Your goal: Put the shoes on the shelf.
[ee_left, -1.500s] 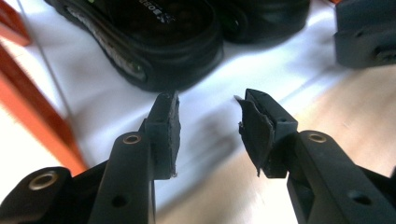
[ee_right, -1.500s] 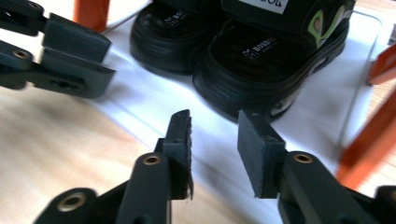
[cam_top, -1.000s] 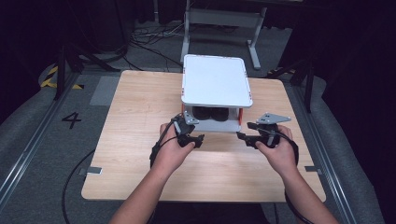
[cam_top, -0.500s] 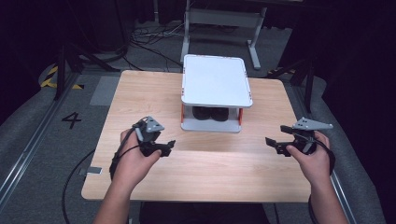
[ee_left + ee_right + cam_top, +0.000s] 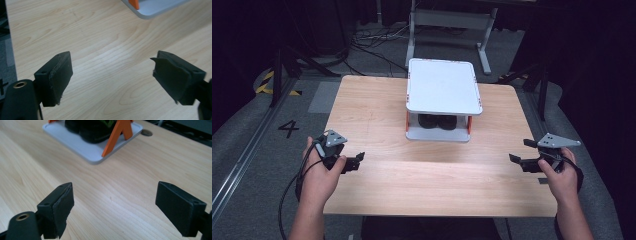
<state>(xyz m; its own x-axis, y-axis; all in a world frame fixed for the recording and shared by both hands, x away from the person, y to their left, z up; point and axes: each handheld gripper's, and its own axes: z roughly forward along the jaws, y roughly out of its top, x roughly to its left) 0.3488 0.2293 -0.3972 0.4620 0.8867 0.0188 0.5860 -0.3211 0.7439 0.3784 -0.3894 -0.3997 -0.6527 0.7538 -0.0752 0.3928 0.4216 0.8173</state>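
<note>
Both my tongs are released and empty. My left gripper (image 5: 354, 162) sits low over the left front part of the pale, wood-grain laminate table (image 5: 377, 115); in the left gripper view its 2 black jaws stand wide apart, with bare grain between them. My right gripper (image 5: 519, 161) hangs at the right front edge, jaws equally spread in the right gripper view, nothing between them.

The things nearest my reach: a pair of black shoes (image 5: 437, 121), tucked on the bottom level of the small white 2-tier plastic rack with orange struts (image 5: 443, 85). The rack stands at the table's middle, toward the far side, well apart from both grippers. In the right gripper view the shoes (image 5: 87, 128) look dark, rounded and matte, with a touch of green behind them, and an orange A-shaped strut (image 5: 120, 133) stands at the tray corner.

My guess at why I hold the grippers out wide: it keeps the rack unobstructed and the shoes settled, work there likely finished.

Textures: the jaw pads (image 5: 60, 75) are rubbery, with frayed edges; the rack's top shelf is smooth and glossy with rounded corners.
</note>
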